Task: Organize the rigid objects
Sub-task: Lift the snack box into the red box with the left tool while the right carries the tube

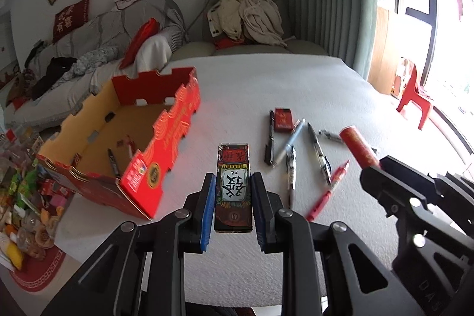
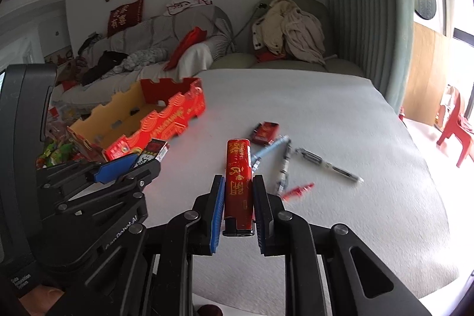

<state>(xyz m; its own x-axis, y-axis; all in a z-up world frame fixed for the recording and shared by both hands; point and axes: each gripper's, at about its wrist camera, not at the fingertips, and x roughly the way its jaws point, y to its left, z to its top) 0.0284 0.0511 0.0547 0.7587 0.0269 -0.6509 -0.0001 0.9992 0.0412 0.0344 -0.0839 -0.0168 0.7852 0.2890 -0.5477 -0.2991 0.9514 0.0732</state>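
My left gripper (image 1: 233,182) is shut on a small printed card box (image 1: 234,185) with a large black character on white, held above the white table (image 1: 296,85). My right gripper (image 2: 238,188) is shut on a red lighter (image 2: 239,182) with gold print, also held above the table. Each gripper shows in the other's view: the right one with the red lighter (image 1: 360,148) at the right, the left one with the card box (image 2: 154,151) at the left. An open red cardboard tray (image 1: 124,144) stands to the left with a pen or two inside.
Several pens (image 1: 291,150) and a small red box (image 1: 283,120) lie loose on the table ahead, a red pen (image 1: 327,191) nearest. Snacks and clutter (image 1: 26,197) fill the floor at left. A sofa (image 1: 103,43), a clothes-heaped chair (image 1: 246,17) and a red plastic chair (image 1: 414,96) stand beyond.
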